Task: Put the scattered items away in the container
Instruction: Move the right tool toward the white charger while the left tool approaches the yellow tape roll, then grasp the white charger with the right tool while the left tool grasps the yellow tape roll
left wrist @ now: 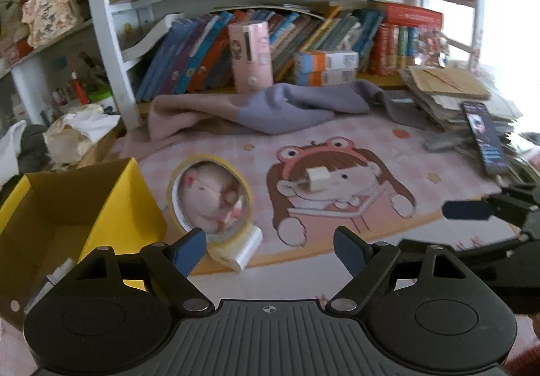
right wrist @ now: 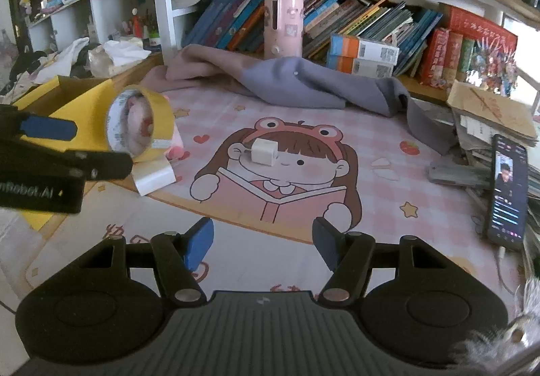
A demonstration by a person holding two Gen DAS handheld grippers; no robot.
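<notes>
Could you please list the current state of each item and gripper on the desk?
yellow box: open on top, something pale inside.
tape roll: standing on edge beside the box, not held.
white cube: resting on the mat, untouched.
phone: propped up, screen lit.
grey cloth: crumpled at the back of the mat.
left gripper: open, empty.
right gripper: open, empty.

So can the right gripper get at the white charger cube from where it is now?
Probably yes. The right gripper is open and empty, the white charger cube sits alone on the mat straight ahead, and nothing lies between them.
</notes>
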